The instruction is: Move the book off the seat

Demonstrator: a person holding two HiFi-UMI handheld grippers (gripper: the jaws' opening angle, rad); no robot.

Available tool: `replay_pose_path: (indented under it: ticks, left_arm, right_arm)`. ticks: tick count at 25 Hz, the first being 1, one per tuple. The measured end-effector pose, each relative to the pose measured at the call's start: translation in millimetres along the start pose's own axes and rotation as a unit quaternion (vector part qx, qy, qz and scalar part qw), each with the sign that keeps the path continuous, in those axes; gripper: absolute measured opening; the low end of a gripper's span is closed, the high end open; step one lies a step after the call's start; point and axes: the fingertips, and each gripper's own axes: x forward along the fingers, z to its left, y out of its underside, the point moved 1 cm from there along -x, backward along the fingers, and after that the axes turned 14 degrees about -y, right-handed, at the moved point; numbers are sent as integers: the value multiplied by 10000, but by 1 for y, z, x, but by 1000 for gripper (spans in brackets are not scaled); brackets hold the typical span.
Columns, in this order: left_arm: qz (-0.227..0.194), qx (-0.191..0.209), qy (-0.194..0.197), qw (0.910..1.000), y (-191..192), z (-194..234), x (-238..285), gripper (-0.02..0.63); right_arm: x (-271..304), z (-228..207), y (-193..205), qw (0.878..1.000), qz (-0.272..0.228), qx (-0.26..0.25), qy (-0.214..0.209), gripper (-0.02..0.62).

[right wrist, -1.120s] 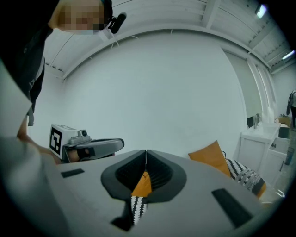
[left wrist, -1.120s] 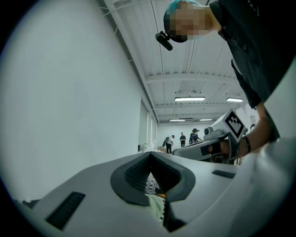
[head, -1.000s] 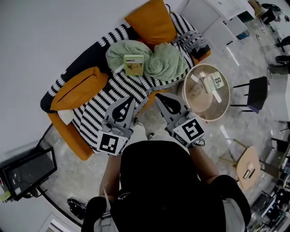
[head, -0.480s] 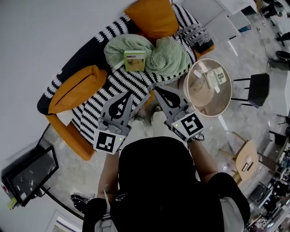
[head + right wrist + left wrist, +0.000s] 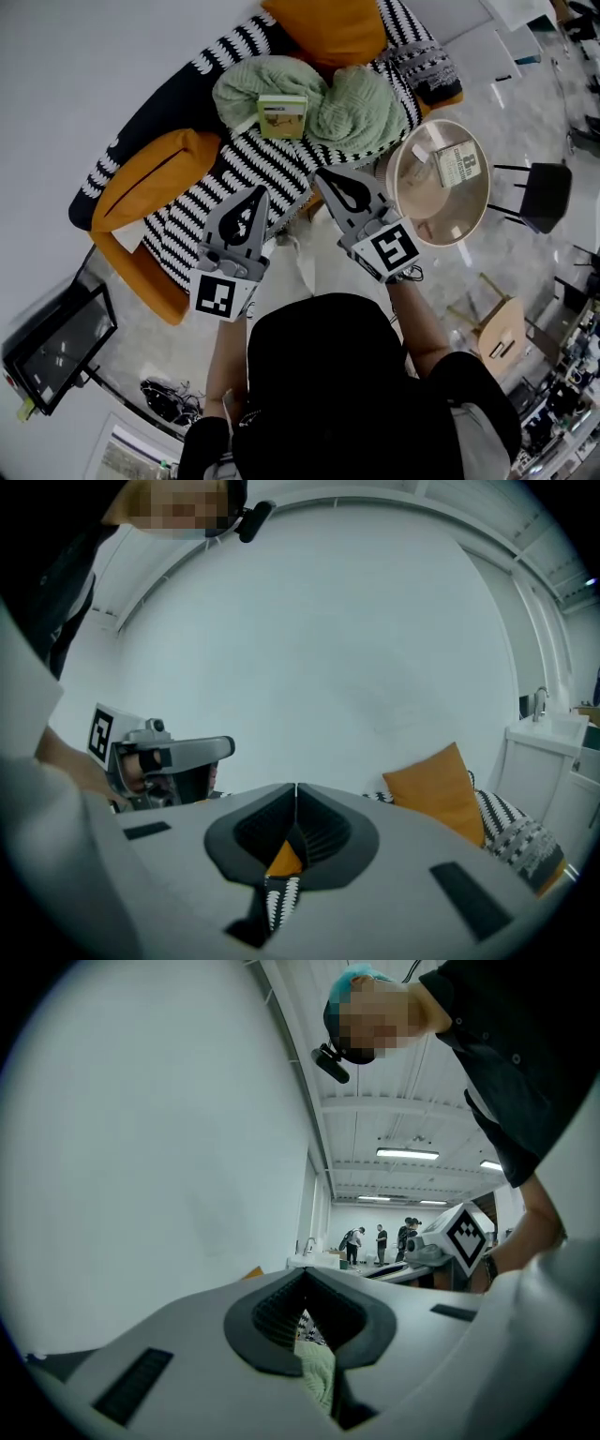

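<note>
A small green and white book (image 5: 282,115) lies on a rumpled green blanket (image 5: 352,108) on the seat of a sofa with a black and white striped cover (image 5: 248,159). Both grippers hover over the sofa's front edge, short of the book. My left gripper (image 5: 260,190) is shut and holds nothing. My right gripper (image 5: 317,172) is also shut and empty, below and slightly right of the book. In the left gripper view the left gripper (image 5: 305,1269) has its jaws meeting, with a strip of green blanket showing past them. In the right gripper view the right gripper (image 5: 296,785) has its jaws pressed together.
Orange cushions lie at the sofa's left (image 5: 155,178) and back (image 5: 328,28). A round wooden side table (image 5: 417,202) with a booklet (image 5: 457,167) stands right of the sofa. A black chair (image 5: 544,192) is farther right, and a monitor (image 5: 56,347) sits at lower left.
The head view has drifted, so the sofa sits higher in the picture. Both grippers have edged a little nearer the sofa and stayed shut. The book has not moved on the blanket.
</note>
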Motion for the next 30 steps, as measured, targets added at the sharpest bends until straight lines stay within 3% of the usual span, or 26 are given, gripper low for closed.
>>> replay_pose_path:
  ticks: [23,30]
  left_arm:
    - [623,-328,-606,9957,143,25,193,9]
    - [697,-423,-801,9935,192,33,217,9]
  right_arm:
    - [97,-191,141,9851,1109,151,-1305,23]
    - [127,-222,209,9743,1434,403,-1691,115]
